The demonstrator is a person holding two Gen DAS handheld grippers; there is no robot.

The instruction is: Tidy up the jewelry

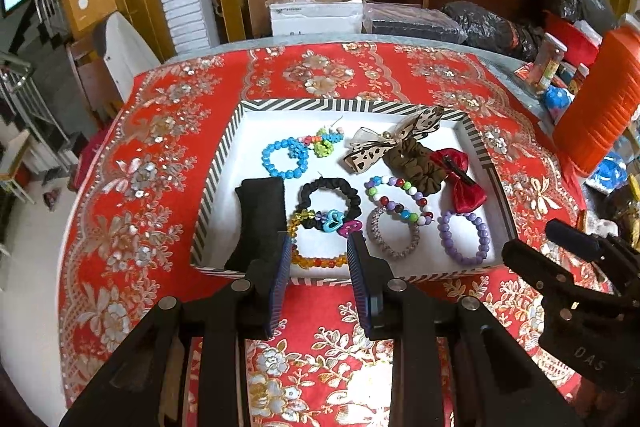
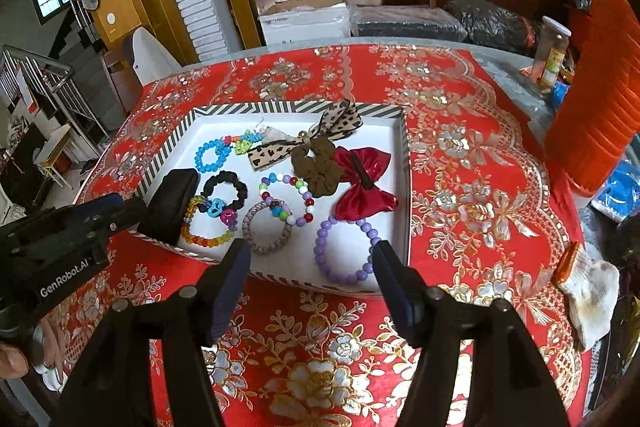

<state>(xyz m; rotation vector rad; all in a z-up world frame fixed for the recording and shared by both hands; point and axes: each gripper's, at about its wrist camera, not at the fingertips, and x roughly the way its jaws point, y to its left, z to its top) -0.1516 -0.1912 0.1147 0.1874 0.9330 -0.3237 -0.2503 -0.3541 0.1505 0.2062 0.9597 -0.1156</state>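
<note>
We are looking down at a red flowered tablecloth [image 1: 160,187] bearing a striped box [image 1: 224,163] of jewelry. Inside, a purple bracelet [image 2: 344,251] is lying at the near right and a red bow [image 2: 362,183] just beyond it. Our left gripper [image 1: 318,267] and right gripper [image 2: 310,267] are hovering near the box's near edge, fingers apart and empty.

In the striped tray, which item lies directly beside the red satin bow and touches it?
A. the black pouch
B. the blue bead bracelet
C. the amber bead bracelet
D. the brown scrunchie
D: the brown scrunchie lies against the left wing of the red satin bow in the striped tray, while the other three lie on the tray's left side, away from the bow.
</note>
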